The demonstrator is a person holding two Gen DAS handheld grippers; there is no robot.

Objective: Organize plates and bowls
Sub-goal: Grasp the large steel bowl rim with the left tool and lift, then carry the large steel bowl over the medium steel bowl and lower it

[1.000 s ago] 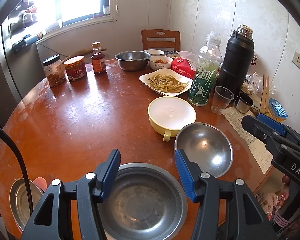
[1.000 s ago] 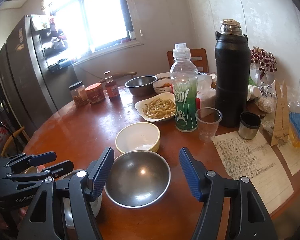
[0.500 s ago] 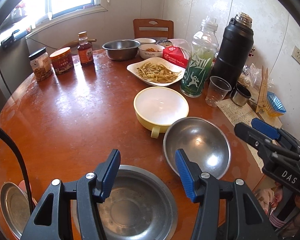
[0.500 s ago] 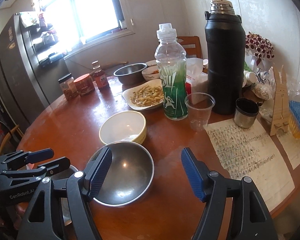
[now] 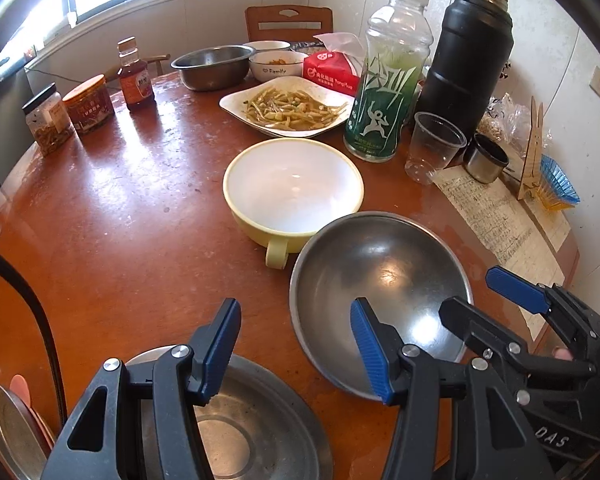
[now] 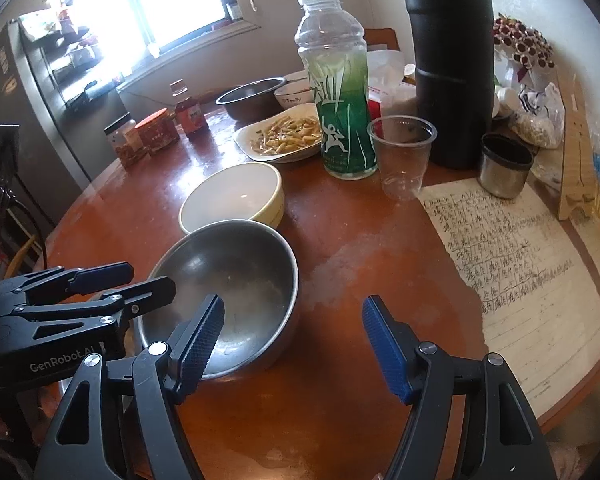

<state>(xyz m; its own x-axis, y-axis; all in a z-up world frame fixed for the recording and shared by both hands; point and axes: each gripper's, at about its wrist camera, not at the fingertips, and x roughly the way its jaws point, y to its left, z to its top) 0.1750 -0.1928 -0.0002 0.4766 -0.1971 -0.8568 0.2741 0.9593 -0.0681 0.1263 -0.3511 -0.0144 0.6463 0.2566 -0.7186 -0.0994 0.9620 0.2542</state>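
Note:
An empty steel bowl (image 5: pixel 380 288) sits near the front of the round table, touching a yellow bowl with a white inside (image 5: pixel 294 188). It also shows in the right wrist view (image 6: pixel 228 276), in front of the yellow bowl (image 6: pixel 232 196). My left gripper (image 5: pixel 296 344) is open and empty, just above a flat steel plate (image 5: pixel 260 432), its right finger over the steel bowl's near rim. My right gripper (image 6: pixel 292 340) is open and empty, its left finger over the steel bowl's near edge. It appears at the right of the left wrist view (image 5: pixel 488 300).
A white plate of food (image 5: pixel 288 108), a steel basin (image 5: pixel 212 66), a small bowl (image 5: pixel 278 66), jars (image 5: pixel 88 104), a green bottle (image 5: pixel 388 80), a black thermos (image 5: pixel 472 52), a plastic cup (image 5: pixel 436 146) and a written sheet (image 6: pixel 516 260) crowd the far and right side. Another steel dish (image 5: pixel 8 432) lies at far left.
Both grippers have moved forward and to the right over the table. The steel bowl now lies under each gripper's inner finger. Both stay open; nothing was grasped.

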